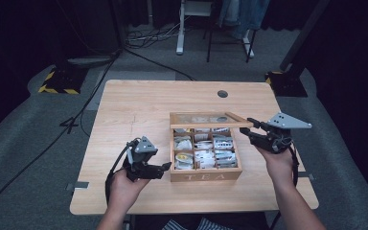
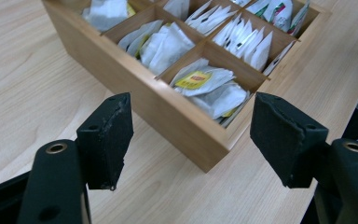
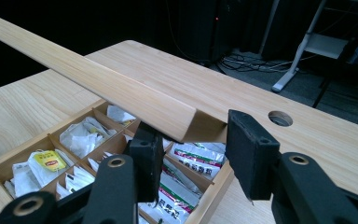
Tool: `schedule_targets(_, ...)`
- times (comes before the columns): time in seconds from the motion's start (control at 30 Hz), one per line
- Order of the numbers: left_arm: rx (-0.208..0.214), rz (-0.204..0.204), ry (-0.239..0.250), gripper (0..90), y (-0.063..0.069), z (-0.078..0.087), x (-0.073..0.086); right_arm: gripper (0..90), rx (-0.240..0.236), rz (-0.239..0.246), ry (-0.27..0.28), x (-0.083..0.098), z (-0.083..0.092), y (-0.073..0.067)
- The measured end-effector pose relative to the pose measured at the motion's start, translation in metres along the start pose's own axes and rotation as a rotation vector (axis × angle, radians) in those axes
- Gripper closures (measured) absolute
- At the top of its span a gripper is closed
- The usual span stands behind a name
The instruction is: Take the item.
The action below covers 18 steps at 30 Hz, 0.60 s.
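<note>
Tea box open, lid held up by right gripper

Box (image 1: 205, 175) mid-surface (image 1: 139, 103); right gripper (image 1: 252, 128) clamped on corner of stiff, light lid (image 1: 206, 125). Left gripper (image 1: 166, 167) wide open, holds nothing, beside box's near-left corner. Bags (image 2: 204, 80) light, floppy, crinkly; pinch top edge. Dividers crowd entry, surface roomy left

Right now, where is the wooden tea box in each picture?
High view: the open wooden tea box sits mid-table, between both claws.
Left gripper view: upper middle, its corner between the open black jaws.
Right gripper view: lower left, under the raised lid.
Shared landmark: the yellow-labelled tea bag.
</note>
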<state>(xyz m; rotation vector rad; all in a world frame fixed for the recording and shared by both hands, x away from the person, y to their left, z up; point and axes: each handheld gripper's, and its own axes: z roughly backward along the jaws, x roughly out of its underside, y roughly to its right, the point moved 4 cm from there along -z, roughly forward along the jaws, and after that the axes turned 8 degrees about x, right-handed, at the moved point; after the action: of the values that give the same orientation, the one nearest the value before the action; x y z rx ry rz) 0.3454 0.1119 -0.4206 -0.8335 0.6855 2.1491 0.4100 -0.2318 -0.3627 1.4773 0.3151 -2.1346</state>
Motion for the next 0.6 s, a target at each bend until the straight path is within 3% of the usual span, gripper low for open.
schedule_targets(0.2,0.021,0.001,0.007,30.6,0.007,-0.004,-0.011,56.6,0.001,-0.003,0.004,0.000,0.000,0.000)
schedule_targets(0.6,0.072,-0.066,-0.007,31.2,0.033,-0.025,-0.038,56.1,0.000,-0.002,0.004,0.000,-0.001,0.001)
